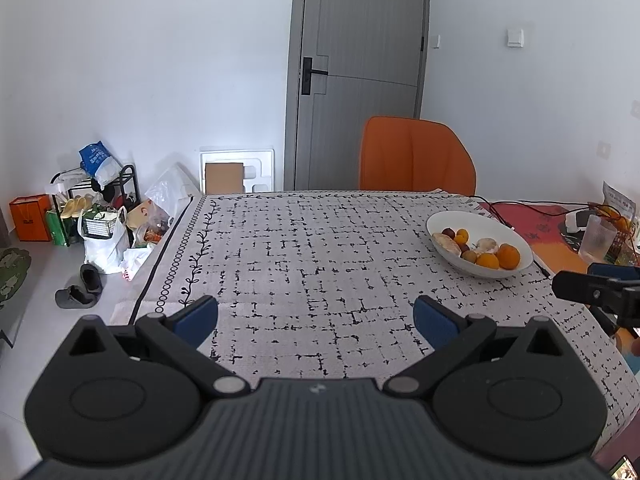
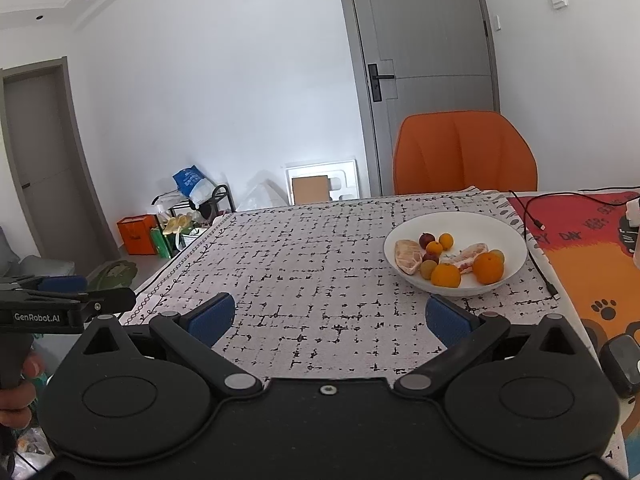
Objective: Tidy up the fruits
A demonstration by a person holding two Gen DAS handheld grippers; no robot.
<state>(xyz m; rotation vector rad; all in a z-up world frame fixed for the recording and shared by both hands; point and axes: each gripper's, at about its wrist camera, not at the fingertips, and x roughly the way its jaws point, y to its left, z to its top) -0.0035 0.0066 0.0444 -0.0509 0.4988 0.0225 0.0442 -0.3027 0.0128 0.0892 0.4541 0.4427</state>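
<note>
White bowl [image 2: 516, 236] of orange fruit [image 2: 487, 268] on a grey, black-dashed tablecloth [image 2: 320, 272]; orange chair [image 2: 464, 152].

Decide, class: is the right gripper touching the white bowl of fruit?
Apart. The right wrist view shows the right gripper open, with patterned tablecloth visible between its blue fingers and the white bowl.

Left hand-held gripper [image 1: 316, 320], right hand-held gripper [image 2: 330, 318]: black ribbed bodies, blue pads, silver pivot screws; "GenRobot.AI" lettering on one side.

The right claw [image 1: 600, 280] is cut off by the left wrist view's edge (its jaws unreadable); the clear cup [image 1: 598, 238] hides clutter behind it.
</note>
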